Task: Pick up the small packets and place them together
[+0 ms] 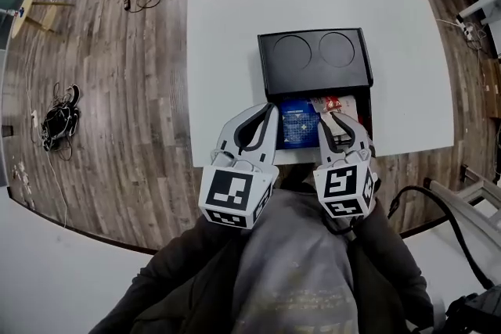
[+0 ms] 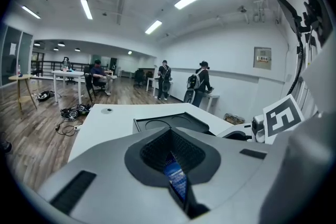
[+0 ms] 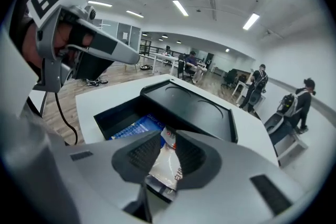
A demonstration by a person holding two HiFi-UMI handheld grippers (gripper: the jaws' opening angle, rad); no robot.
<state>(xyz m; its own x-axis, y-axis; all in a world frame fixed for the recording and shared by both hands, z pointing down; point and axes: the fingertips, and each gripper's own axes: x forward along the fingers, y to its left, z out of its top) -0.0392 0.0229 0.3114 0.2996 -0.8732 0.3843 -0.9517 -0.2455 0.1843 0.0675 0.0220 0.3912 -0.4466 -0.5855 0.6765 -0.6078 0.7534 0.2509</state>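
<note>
The blue packet (image 2: 176, 180) is hidden between the left tongs (image 2: 170, 150) except for a sliver; the white-red packet (image 3: 166, 170) is covered at 6 o'clock by the right tongs (image 3: 168, 145); its print is blurred.

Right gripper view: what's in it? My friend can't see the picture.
The right gripper's jaws pinch a white-and-red packet. Behind it, an open black drawer box on a white table holds a blue packet, and the left gripper hangs at upper left.
</note>
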